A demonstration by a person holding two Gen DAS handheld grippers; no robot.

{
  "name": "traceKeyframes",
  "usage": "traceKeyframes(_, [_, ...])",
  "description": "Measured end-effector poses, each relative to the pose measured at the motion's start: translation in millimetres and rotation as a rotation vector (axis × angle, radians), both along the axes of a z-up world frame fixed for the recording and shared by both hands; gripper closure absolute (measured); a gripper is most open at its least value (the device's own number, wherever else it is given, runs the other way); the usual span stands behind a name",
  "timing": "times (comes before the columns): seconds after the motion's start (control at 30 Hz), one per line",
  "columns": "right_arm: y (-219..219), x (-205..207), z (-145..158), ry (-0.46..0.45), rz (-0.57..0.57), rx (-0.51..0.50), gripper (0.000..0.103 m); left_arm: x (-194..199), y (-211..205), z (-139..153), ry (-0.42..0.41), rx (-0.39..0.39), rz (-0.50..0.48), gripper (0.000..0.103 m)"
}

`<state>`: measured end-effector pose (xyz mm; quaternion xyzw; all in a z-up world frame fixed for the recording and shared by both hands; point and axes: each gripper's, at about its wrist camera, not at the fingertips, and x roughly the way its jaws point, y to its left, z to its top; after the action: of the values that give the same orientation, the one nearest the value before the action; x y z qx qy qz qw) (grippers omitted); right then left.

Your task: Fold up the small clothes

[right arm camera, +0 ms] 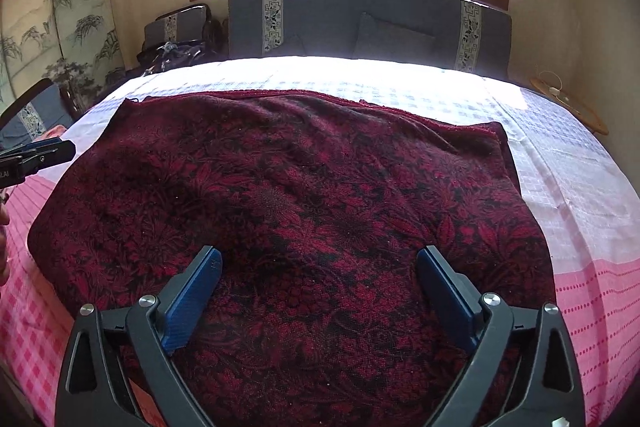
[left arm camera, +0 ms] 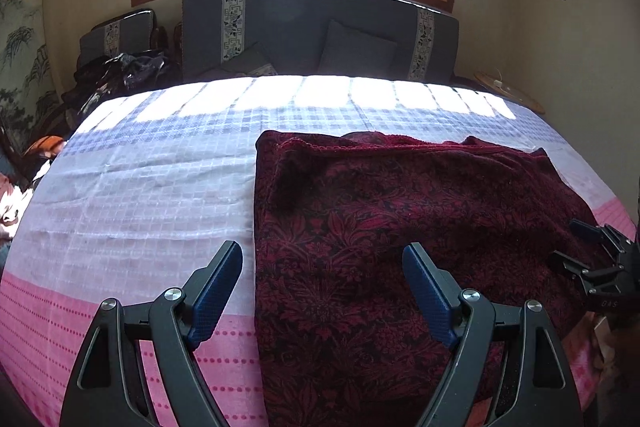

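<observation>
A dark red garment with a black floral pattern lies flat on the bed, its left edge straight and its far edge slightly rumpled. My left gripper hovers open over the garment's near left edge, one finger above the bedcover and the other above the cloth. My right gripper stands open over the near middle of the garment, with nothing between its pads. The right gripper also shows at the right edge of the left wrist view. One of the left gripper's fingers shows at the left edge of the right wrist view.
The bedcover is checked white with a pink band near me. Behind the bed stands a dark grey sofa with cushions under a window. A pile of dark clothes lies at the back left, and a round wooden object at the back right.
</observation>
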<state>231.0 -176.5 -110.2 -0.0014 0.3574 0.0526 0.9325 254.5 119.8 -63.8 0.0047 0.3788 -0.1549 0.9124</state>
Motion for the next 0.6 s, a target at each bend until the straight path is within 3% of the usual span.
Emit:
traceKeyframes(0.33, [-1, 4, -2, 0.024, 0.024, 0.022, 0.000, 45, 45, -39, 0.210, -0.236, -0.122, 0.024])
traceKeyframes(0.6, [0, 7, -2, 0.032, 0.025, 0.029, 0.000, 72, 49, -52, 0.311, -0.340, -0.240, 0.025])
